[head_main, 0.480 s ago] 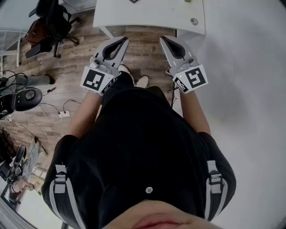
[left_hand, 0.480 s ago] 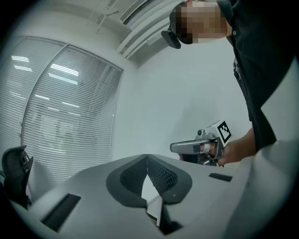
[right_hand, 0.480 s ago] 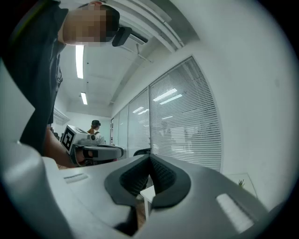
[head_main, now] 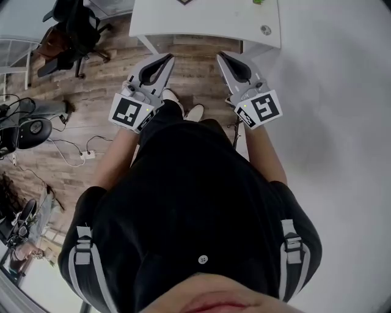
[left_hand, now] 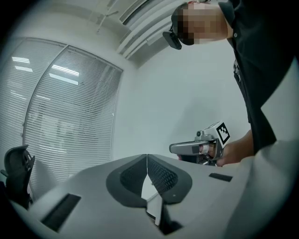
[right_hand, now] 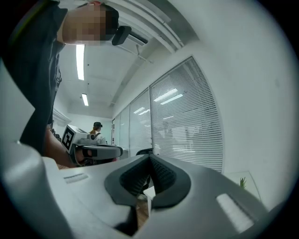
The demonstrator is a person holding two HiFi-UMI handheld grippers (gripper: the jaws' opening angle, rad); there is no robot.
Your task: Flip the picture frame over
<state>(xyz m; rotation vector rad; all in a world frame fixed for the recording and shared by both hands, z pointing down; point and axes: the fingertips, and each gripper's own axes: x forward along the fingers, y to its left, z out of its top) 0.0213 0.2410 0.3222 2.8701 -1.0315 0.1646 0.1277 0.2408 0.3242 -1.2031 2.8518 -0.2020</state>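
Table [head_main: 201, 24] cropped; dark object [head_main: 182, 2] perhaps frame

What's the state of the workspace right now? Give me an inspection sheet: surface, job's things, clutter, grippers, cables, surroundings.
Surface: white table ahead of the person, mostly bare.
Job's things: picture frame not identifiable; only a dark corner at the table's far edge.
Clutter: small round metal piece and a green scrap on the table.
Grippers: left gripper and right gripper both shut, empty, held short of the table.
Cables: white cables and a power strip on the floor, left.
Surroundings: wood floor, black office chair, window blinds, a second person far off.
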